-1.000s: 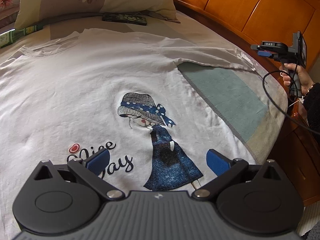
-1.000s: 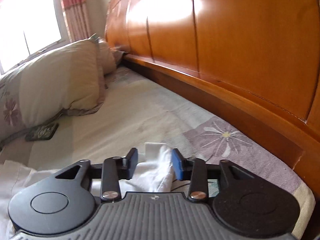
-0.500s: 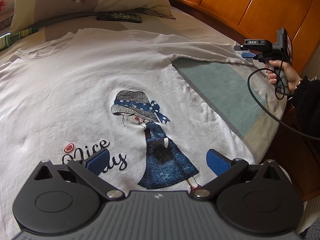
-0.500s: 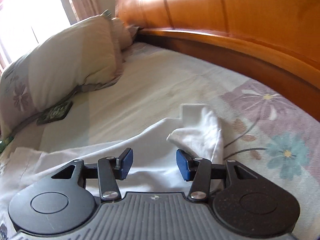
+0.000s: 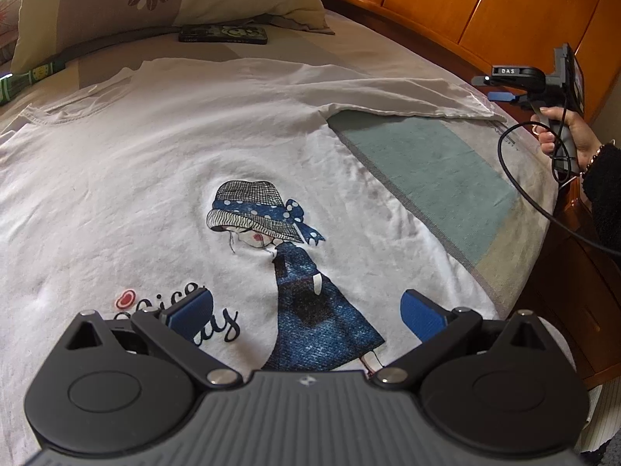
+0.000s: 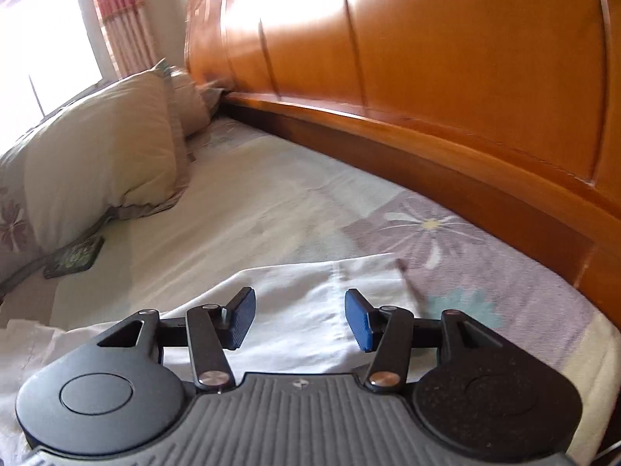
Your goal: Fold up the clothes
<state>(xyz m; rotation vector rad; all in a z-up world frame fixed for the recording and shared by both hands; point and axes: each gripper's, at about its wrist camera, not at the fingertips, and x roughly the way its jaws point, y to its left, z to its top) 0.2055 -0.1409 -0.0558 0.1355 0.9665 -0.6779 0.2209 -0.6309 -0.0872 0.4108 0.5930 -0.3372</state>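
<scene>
Left hand-held gripper (image 5: 304, 312): nearest the lens, hovering over the shirt's lower print, fingers wide apart, nothing between them.
T-shirt (image 5: 163, 178): one, white, spread front-up across the bed (image 5: 434, 171), printed girl in the middle, neckline toward the pillows.
Right hand-held gripper (image 6: 299, 320): fingers apart and empty above the sleeve; a second ago they were pinched on it.
Sleeve (image 6: 310, 291): now lying flat and stretched toward the bed's edge, where half a second ago it sat bunched in a lump. Its cuff is blurred in the right wrist view, so small creases probably remain.
Meaning for the task: the shirt looks smoothed out full-width, with no fold visible in it.
Person's hand (image 5: 562, 132): one in view, gripping the right tool's handle, cable trailing.
Beyond: two pillows (image 6: 97, 155), one dark phone-like slab (image 5: 223, 34), one green bottle (image 5: 27, 79), one wooden headboard (image 6: 446, 77).
</scene>
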